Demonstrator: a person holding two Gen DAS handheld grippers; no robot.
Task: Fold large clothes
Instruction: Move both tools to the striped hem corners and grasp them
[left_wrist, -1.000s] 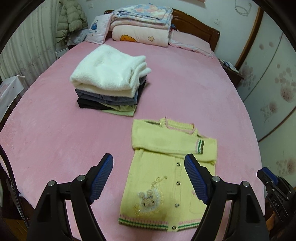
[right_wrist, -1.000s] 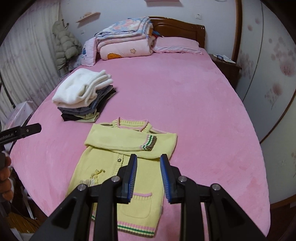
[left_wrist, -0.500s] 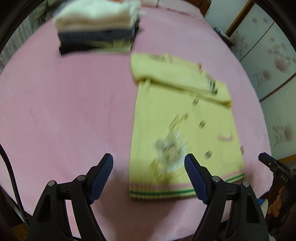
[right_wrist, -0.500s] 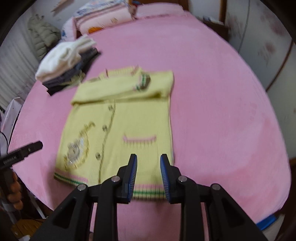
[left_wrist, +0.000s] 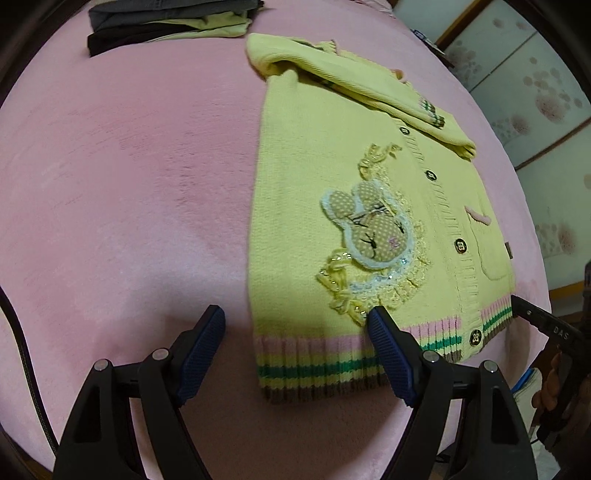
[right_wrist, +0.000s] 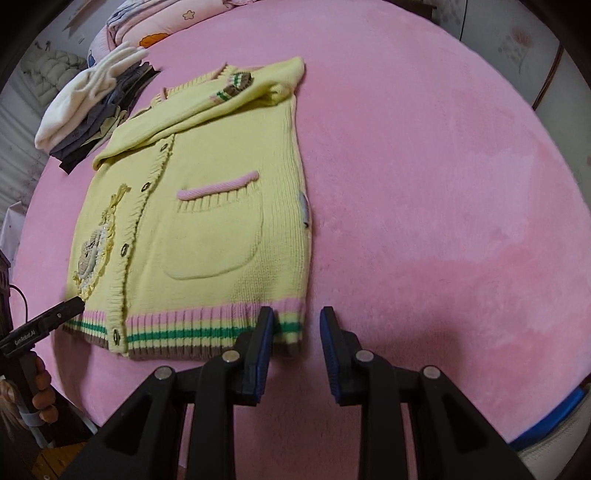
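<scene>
Left wrist: left gripper (left_wrist: 295, 325) wide open over cardigan (left_wrist: 332, 184) hem corner, cardigan flat on pink bed (left_wrist: 129, 166), sleeves folded across. Right wrist: right gripper (right_wrist: 296, 321) part open at other hem corner, clothes stack (right_wrist: 92, 107) behind

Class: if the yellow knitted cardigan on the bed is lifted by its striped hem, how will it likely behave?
The cardigan is soft knit lying limp, so it would probably drape and sag. Its folded sleeve lies loose on top and may slip off. The sewn-on rabbit patch might weigh that side slightly.
</scene>
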